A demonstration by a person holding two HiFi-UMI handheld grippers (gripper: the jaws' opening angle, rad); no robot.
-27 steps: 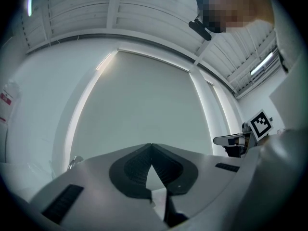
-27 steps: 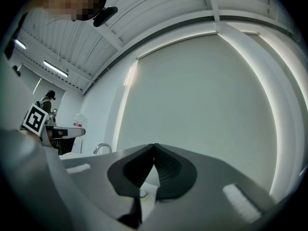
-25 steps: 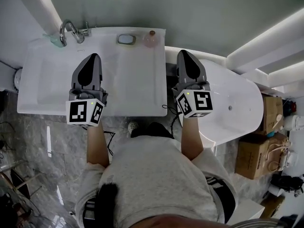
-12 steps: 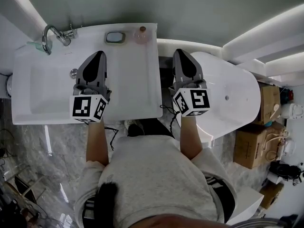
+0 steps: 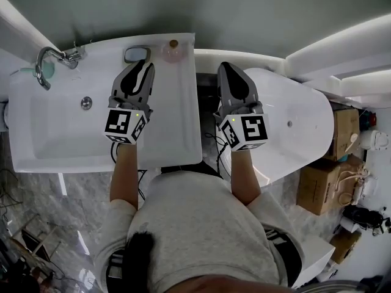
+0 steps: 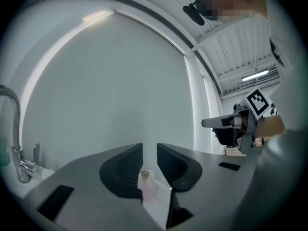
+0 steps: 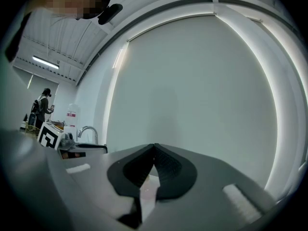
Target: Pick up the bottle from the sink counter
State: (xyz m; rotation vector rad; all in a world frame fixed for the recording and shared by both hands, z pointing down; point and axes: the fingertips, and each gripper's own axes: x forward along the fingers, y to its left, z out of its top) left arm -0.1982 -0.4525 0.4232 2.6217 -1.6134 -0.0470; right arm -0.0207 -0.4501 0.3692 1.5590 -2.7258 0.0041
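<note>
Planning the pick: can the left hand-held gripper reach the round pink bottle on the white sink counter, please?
Probably yes: the left hand-held gripper has just been opening, empty, with the round pink bottle unobstructed straight ahead.

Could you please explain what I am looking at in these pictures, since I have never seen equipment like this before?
There is no robot here: a person holds a two-jaw gripper in each hand. The head view comes from a camera on the person's head, looking steeply down. The other two views come from cameras riding on the grippers, each looking along its own jaws. The marked cubes are parts of the grippers.

Below is a white sink counter, with a faucet at its far left and a small pink bottle at its far right corner. A bathtub stands to the right.

The left gripper points toward the bottle. Its jaws have just been opening; the bottle shows through the gap but lies farther ahead, not gripped. The right gripper is shut and empty.
</note>
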